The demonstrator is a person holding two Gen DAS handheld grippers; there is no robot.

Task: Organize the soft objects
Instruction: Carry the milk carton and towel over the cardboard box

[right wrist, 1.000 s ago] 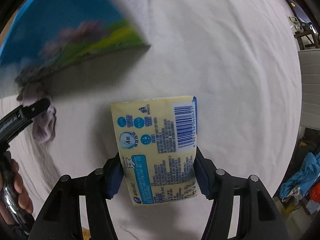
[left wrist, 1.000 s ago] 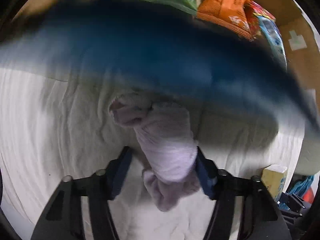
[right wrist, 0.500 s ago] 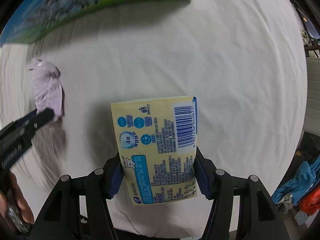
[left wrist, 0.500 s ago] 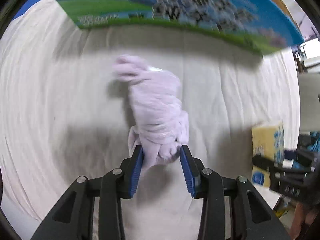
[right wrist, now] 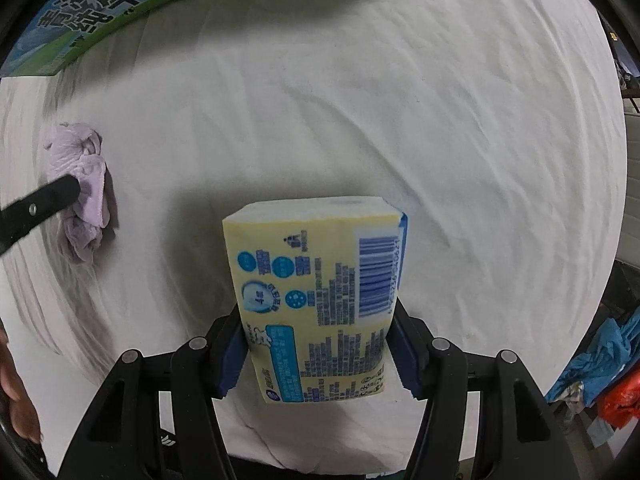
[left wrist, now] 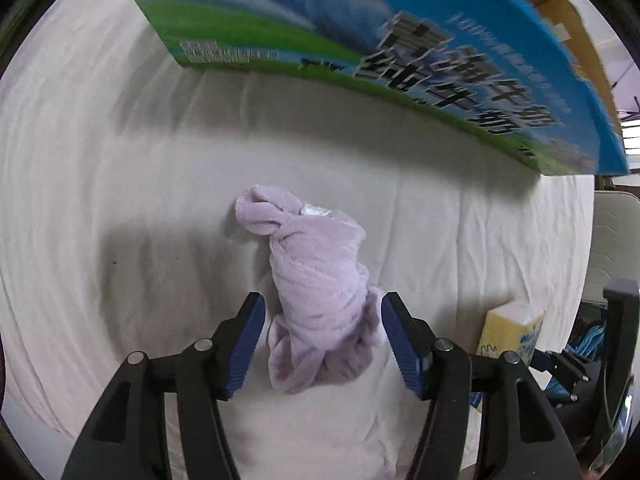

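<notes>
Half a second ago the left gripper [left wrist: 322, 344] had its blue pads pinched against the lilac cloth bundle [left wrist: 320, 292]; now its jaws stand wide, with a clear gap on each side of the bundle, and it holds nothing. That bundle, a rolled and knotted piece of soft purple fabric, lies on the white sheet [left wrist: 120, 200] between the spread fingers, its knotted end pointing away toward the far side. Since the earlier frame the yellow tissue pack [right wrist: 316, 304] has also tipped, so its far end face now shows in the right wrist view.

The right gripper [right wrist: 316, 350] is closed on the tissue pack, its pads pressing both long sides near the pack's lower half. The pack's printed back, with a barcode at the upper right and blue text blocks, faces the camera. It sits above the sheet, near the front edge; whether it touches the cloth I cannot tell.

From the right wrist view the lilac bundle lies far to the left, well apart from the pack, with one black finger of the left gripper just beside it. From the left wrist view the tissue pack appears at the right, near the sheet's edge.

At the far side of the sheet stands a large blue and green printed carton [left wrist: 400, 40].
</notes>
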